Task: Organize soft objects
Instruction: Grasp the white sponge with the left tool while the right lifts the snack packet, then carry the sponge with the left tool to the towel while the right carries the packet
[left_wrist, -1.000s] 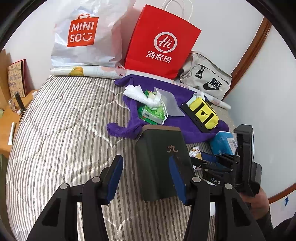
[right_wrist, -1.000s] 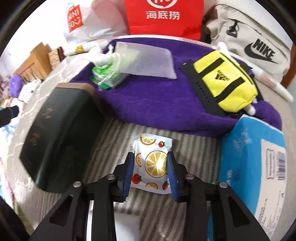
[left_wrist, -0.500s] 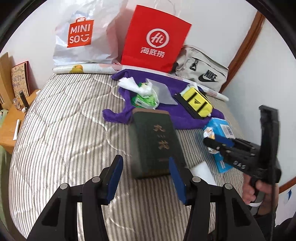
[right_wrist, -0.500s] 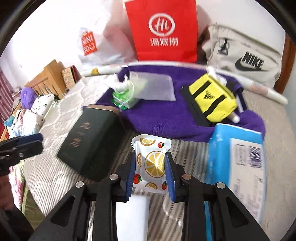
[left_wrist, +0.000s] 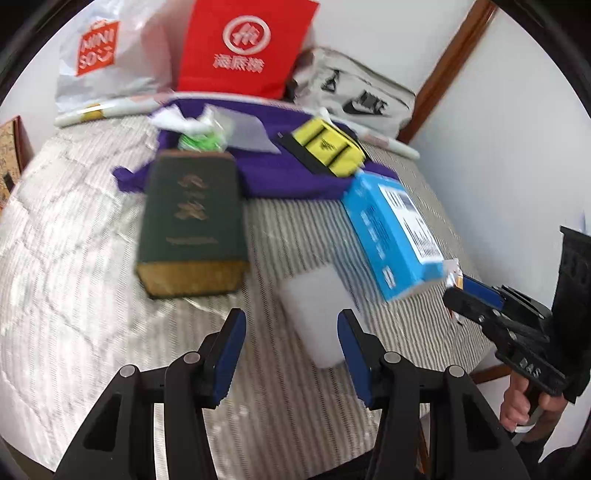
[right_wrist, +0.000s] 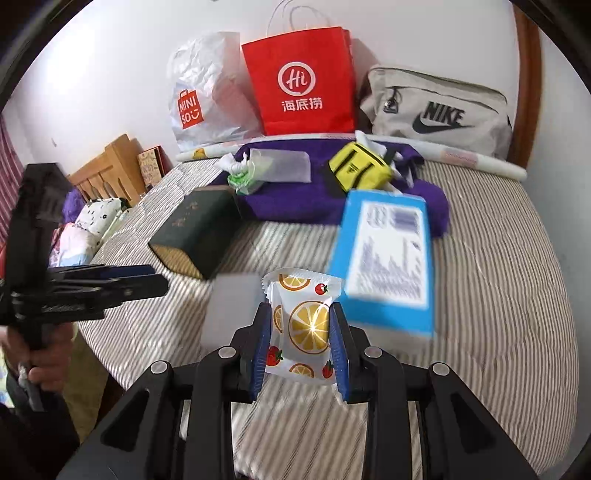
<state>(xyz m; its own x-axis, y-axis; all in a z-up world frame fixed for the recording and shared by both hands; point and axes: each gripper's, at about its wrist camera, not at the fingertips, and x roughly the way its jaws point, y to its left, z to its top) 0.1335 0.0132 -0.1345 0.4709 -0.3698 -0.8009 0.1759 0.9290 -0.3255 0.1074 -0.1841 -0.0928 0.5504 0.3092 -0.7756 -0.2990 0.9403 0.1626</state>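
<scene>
1. The right claw (right_wrist: 300, 332) points steeply down over the striped bed (right_wrist: 498, 295), its blue pads clenched on the 2 sides of a white sachet (right_wrist: 301, 325) printed with orange slices and strawberries; the sachet hangs clear of the mattress.
2. Just beyond and to the right of that claw lies a blue box (right_wrist: 388, 258); to its left, on the bed, lies a blurred white block (right_wrist: 231, 310).
3. Farther ahead sits a dark green box (right_wrist: 199, 229), and past it a purple towel (right_wrist: 295, 203) carrying a yellow pouch (right_wrist: 360, 170).
4. The left claw (left_wrist: 291, 354) is tilted down too, jaws parted and grasping nothing; the white block (left_wrist: 317, 317) lies on the mattress below and between its tips, with no pad touching it as far as the blur lets one tell.
5. A hand (left_wrist: 524, 402) grips the right claw's handle at the left view's right edge.
</scene>
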